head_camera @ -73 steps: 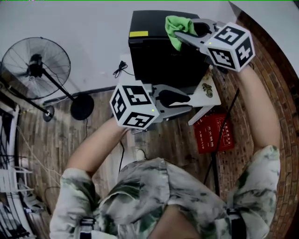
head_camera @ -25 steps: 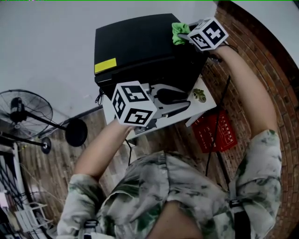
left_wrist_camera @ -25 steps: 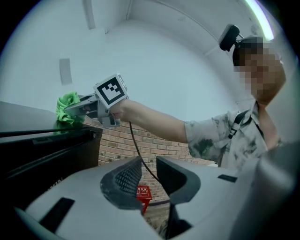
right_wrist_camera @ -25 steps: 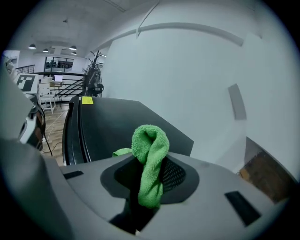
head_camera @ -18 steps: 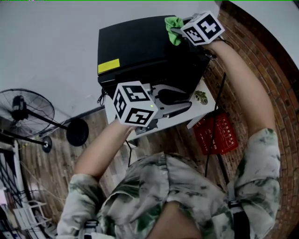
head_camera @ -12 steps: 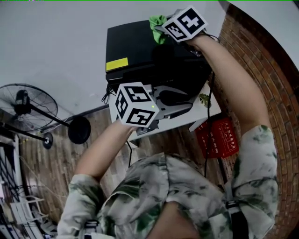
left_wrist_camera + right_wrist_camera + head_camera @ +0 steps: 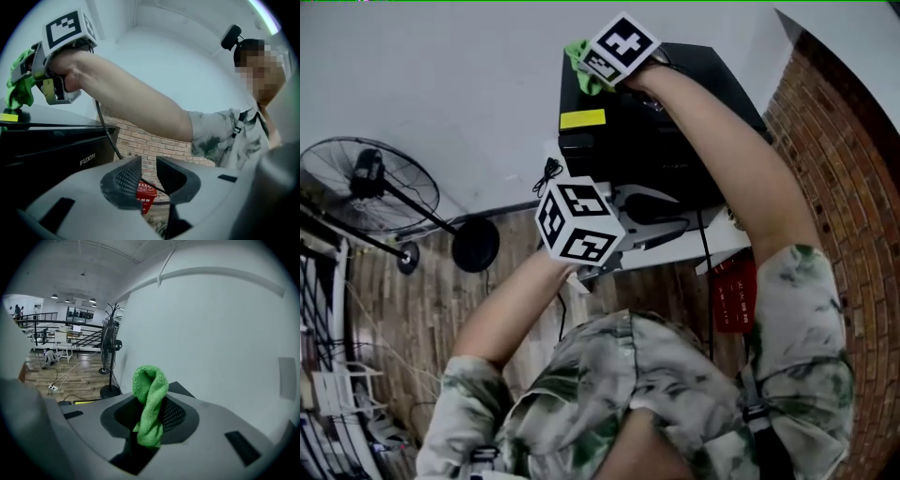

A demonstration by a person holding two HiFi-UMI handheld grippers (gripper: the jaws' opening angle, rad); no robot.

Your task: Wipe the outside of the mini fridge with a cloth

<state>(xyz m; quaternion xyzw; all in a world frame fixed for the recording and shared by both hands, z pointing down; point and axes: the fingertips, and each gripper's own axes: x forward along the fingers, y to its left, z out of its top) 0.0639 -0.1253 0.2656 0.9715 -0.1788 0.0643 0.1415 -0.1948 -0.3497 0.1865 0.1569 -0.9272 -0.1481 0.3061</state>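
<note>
Mini fridge (image 7: 47, 152) front reads FUXIN; right tool (image 7: 151, 416) clamps green cloth (image 7: 150, 385).

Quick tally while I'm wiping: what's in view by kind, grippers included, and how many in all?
mini fridge: 1
green cloth: 1
grippers: 2, left gripper and right gripper
floor fan: 1
red box: 1
white table: 1
Total: 7
</note>
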